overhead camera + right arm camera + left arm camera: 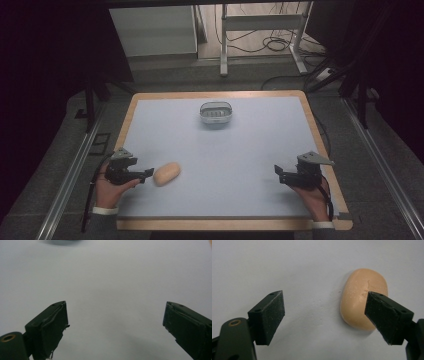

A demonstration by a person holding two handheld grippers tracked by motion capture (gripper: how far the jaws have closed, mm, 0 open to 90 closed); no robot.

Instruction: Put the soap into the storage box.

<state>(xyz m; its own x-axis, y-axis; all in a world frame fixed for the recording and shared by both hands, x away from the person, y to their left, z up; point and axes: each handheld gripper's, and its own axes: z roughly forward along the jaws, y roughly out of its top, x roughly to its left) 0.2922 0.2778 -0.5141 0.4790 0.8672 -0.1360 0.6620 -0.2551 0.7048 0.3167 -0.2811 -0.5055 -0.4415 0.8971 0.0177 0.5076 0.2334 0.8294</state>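
A pale orange oval bar of soap lies on the light blue mat at the front left. My left gripper sits just left of it, jaws wide apart and pointing at it. In the left gripper view the soap lies ahead beside the right-hand pad, not between the jaws, and nothing is gripped. A metal soap dish stands at the far middle of the mat. My right gripper rests at the front right, open, with bare mat between its jaws.
The mat covers a wooden table with a raised rim. Beyond the far edge are a white cabinet, a metal frame and loose cables on the floor. A rail runs along each side.
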